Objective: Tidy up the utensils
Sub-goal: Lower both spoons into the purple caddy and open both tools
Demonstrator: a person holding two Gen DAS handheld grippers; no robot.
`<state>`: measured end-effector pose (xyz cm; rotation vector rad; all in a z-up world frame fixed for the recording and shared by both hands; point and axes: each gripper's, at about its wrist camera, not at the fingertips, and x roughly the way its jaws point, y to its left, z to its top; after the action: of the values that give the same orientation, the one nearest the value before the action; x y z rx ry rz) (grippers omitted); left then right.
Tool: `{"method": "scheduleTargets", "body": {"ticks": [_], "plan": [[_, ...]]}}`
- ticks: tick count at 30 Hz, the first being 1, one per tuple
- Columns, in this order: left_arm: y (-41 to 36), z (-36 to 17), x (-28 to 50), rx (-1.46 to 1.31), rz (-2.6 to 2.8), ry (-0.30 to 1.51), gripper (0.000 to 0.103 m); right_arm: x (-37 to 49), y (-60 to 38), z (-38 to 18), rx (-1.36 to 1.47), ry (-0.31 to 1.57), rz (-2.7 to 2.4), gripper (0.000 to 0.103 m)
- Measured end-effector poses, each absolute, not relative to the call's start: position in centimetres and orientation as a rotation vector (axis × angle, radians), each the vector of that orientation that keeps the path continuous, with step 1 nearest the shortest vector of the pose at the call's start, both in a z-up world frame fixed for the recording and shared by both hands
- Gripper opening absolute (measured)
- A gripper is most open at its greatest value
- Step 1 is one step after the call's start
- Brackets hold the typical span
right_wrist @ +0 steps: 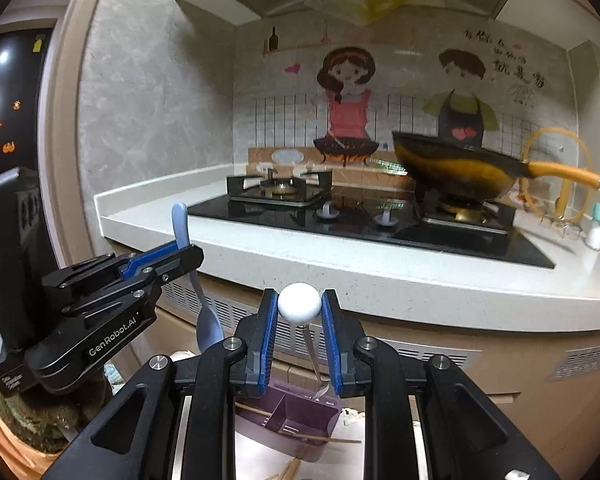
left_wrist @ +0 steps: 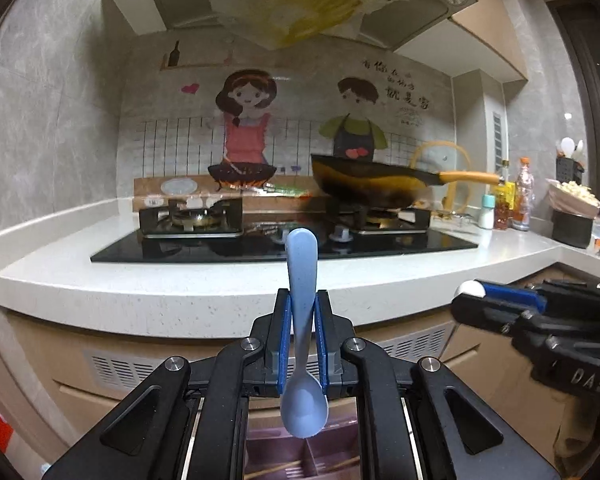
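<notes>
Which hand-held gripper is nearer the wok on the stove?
Right, as far as the views show. The wok sits on the right burner; the right hand-held gripper is off toward that side, while the left hand-held gripper faces the hob's middle.

My left gripper [left_wrist: 303, 304]: black frame, blue pads, clamped on pale blue plastic spoon [left_wrist: 302, 320], faint speckle. My right gripper [right_wrist: 299, 306]: same black and blue, clamped on white round-knobbed steel utensil [right_wrist: 299, 303], thin silver shaft. Mauve plastic divided organizer tray [right_wrist: 288, 416] below, tan bamboo chopsticks [right_wrist: 320, 438] in it. White speckled stone countertop [left_wrist: 180, 292]. Glossy black glass hob [right_wrist: 380, 220]. Blackened wok [left_wrist: 372, 188], amber streaks, orange handle. Backsplash: cartoon pair, pink apron, black apron with red hearts, grid pattern.
</notes>
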<state>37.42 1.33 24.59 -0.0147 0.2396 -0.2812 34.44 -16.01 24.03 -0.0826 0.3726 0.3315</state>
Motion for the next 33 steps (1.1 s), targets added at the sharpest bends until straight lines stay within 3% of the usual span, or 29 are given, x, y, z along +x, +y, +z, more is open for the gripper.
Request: {"method": "scheduleTargets", "body": {"ticks": [18, 22, 27, 29, 31, 33], "plan": [[0.1, 5.6, 47.1, -0.052, -0.277, 0.653, 0.012, 45.6, -14.7, 4.0, -0.009, 0.826, 0.358, 0.022], [0.5, 4.0, 47.3, -0.082, -0.274, 0.696, 0.014, 45.1, -14.7, 2.3, -0.053, 0.831, 0.337, 0.025], [1.6, 4.3, 45.2, -0.116, -0.259, 0.678, 0.015, 41.3, -14.6, 3.1, -0.127, 0.703, 0.301, 0.035], [1.9, 4.6, 43.5, -0.102, -0.256, 0.66, 0.021, 39.6, -14.8, 3.7, -0.153, 0.661, 0.289, 0.048], [2.0, 4.4, 41.5, -0.061, -0.249, 0.646, 0.044, 37.4, -15.1, 4.2, -0.177, 0.623, 0.275, 0.062], [2.3, 4.0, 39.4, -0.023, -0.25, 0.647, 0.052, 36.0, -15.4, 4.6, -0.191, 0.612, 0.272, 0.067]]}}
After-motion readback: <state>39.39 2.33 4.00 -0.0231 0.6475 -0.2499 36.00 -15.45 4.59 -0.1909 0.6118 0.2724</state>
